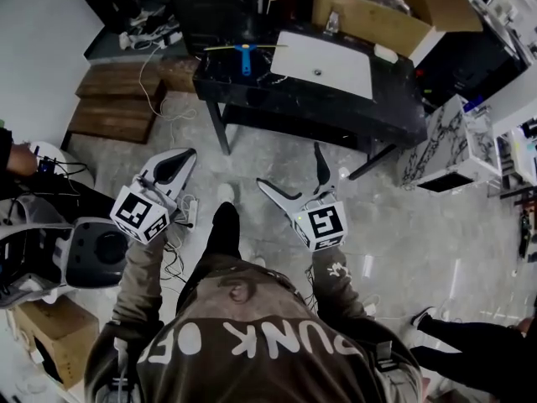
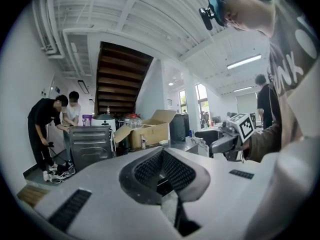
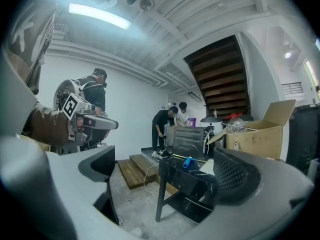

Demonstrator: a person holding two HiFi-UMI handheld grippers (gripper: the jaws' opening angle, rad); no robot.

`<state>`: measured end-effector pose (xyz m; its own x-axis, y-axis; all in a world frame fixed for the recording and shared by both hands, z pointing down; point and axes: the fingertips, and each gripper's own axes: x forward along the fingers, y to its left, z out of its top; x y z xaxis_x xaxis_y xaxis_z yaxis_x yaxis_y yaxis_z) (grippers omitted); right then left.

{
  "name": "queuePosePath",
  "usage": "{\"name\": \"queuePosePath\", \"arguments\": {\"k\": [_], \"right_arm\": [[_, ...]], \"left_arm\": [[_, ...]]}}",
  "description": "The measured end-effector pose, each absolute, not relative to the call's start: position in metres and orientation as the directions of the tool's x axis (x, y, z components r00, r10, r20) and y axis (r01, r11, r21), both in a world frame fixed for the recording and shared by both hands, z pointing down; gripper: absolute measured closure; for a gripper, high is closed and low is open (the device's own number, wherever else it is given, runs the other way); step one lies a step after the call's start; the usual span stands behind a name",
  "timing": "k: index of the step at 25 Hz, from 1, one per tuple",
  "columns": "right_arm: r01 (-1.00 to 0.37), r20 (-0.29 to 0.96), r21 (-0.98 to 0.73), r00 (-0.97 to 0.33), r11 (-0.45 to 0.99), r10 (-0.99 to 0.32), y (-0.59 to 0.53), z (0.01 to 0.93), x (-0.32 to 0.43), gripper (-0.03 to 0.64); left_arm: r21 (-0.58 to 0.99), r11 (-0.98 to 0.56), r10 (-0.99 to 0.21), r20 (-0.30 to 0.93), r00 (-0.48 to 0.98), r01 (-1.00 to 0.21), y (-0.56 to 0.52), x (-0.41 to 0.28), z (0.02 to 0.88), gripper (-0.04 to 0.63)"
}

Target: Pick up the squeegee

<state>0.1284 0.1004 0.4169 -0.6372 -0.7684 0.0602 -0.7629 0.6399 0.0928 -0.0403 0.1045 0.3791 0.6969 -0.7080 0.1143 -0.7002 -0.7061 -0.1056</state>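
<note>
Squeegee (image 1: 244, 54), blue handle, lies at the far-left corner of the dark table (image 1: 394, 107), well apart from both grippers. Right gripper (image 1: 294, 173) jaws wide, nothing between; left gripper (image 1: 178, 164) jaws pressed together, empty. Judged best: step in, set the right jaws square across the handle, then close.

Squeegee (image 1: 244, 57) lies flat on the black table (image 1: 277, 95), at the far-left end of the top, close to the far edge. It's T-shaped: short blue handle w/ a long, thin yellowish blade across its far end. The blade runs left-right, approx. parallel to the table's far edge, and the handle points back toward the near side. A white sheet (image 1: 336, 61) lies to its right, apart from it. From the right gripper view it reads the same: blue handle in front, thin pale yellow-green strip behind, both flat on the dark top.
</note>
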Motion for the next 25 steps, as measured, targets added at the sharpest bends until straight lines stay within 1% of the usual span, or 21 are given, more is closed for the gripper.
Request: {"name": "queuePosePath", "arguments": {"k": [10, 14, 17, 25], "right_arm": [[-0.79, 0.082, 0.086, -0.601, 0.607, -0.795, -0.03, 0.436, 0.107, 0.021], [-0.81, 0.111, 0.083, -0.572, 0.581, -0.813, -0.101, 0.442, 0.091, 0.021], [-0.828, 0.145, 0.062, -0.544, 0.557, -0.826, -0.151, 0.45, 0.078, 0.021], [-0.864, 0.257, 0.031, -0.48, 0.503, -0.839, -0.283, 0.491, 0.038, 0.021]], "left_arm": [[-0.075, -0.718, -0.696, 0.105, 0.71, -0.692, -0.032, -0.063, 0.405, 0.592], [-0.093, -0.725, -0.688, 0.119, 0.716, -0.682, -0.1, -0.08, 0.411, 0.592], [-0.096, -0.742, -0.67, 0.134, 0.731, -0.663, -0.144, -0.091, 0.415, 0.592], [-0.035, -0.78, -0.622, 0.146, 0.769, -0.624, -0.253, -0.114, 0.436, 0.592]]}}
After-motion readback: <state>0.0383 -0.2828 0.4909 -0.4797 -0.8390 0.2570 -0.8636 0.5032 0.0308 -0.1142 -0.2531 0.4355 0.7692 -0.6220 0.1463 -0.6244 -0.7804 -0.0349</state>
